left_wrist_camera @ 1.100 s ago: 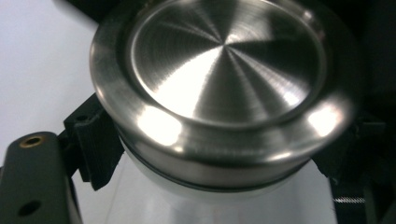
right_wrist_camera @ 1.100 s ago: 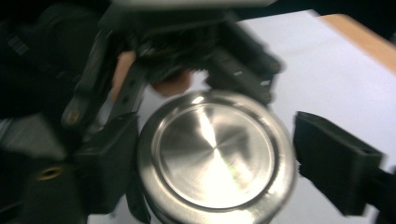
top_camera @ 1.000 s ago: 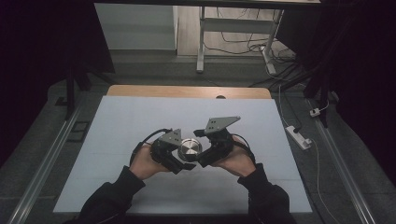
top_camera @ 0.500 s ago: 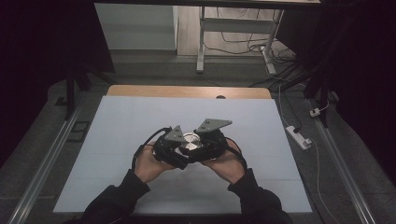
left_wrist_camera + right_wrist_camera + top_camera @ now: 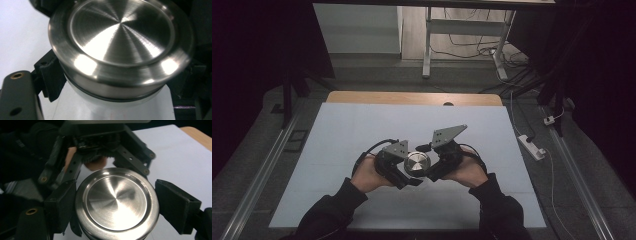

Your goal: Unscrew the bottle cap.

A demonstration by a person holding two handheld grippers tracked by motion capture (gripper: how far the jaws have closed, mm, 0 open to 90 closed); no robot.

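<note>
A round container with a brushed steel lid is held above the white table sheet between both grippers. My left gripper comes in from the left and is shut on the container's white body, just under the lid; its black pads press on both sides. From the right, my right gripper is shut on the lid's rim, a black pad against each side. In the right gripper view the left gripper's linkage and a fingertip of the person's hand show behind the lid.
The white sheet covers the table, with a strip of wooden edge at the far side. A white power strip lies on the floor to the right. A metal table frame and cables stand beyond the table.
The forearms drew closer together and then spread again. The right gripper's grey plate swung a little left and back. The container stayed between the two grippers at the same spot.
</note>
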